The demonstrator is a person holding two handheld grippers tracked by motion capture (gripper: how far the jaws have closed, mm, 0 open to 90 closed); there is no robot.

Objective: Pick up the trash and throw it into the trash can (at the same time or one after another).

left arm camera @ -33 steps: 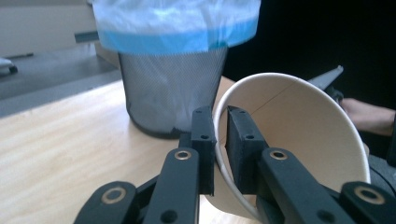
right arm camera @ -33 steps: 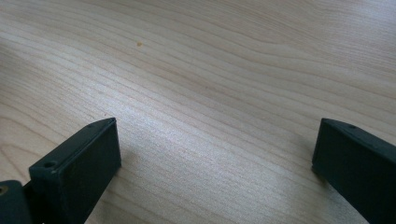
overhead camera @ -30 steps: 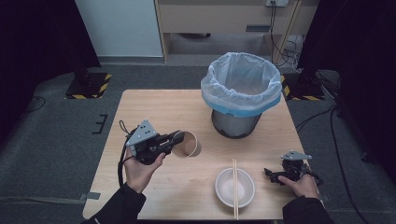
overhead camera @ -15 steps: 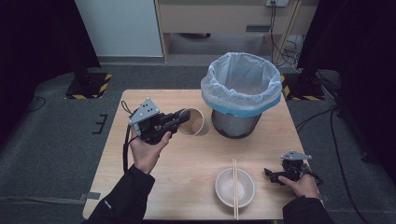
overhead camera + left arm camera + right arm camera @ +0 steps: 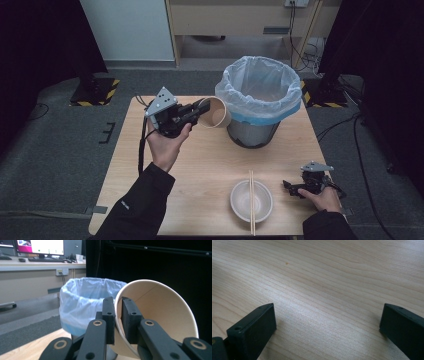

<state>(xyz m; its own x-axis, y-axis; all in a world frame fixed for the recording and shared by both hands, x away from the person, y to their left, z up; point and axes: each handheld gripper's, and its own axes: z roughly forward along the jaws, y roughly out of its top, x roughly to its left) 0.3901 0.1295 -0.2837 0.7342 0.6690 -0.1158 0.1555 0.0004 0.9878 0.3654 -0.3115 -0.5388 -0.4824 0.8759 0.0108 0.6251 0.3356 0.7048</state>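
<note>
My left gripper point(image 5: 202, 108) is raised above the wooden table point(image 5: 210, 160), shut on the rim of a brown paper cup point(image 5: 218, 113). The cup lies on its side in the air, just left of the trash bin point(image 5: 260, 95) with its pale blue liner. In the left gripper view the jaws pinch the cup's point(image 5: 160, 307) wall, one inside and one outside, left gripper point(image 5: 118, 312), with the bin point(image 5: 82, 302) close behind. My right gripper point(image 5: 291, 187) rests low at the table's right front, jaws wide apart and empty, right gripper point(image 5: 327, 322) over bare wood point(image 5: 324, 277).
A white bowl point(image 5: 267, 202) sits at the table's front with a pair of chopsticks point(image 5: 251, 222) laid across it, just left of my right gripper. Dark floor and striped stand bases point(image 5: 95, 95) surround the table.
My left gripper has lifted the paper cup and carried it away from me and to the right, up to the bin's left rim. The right gripper has stayed put.
</note>
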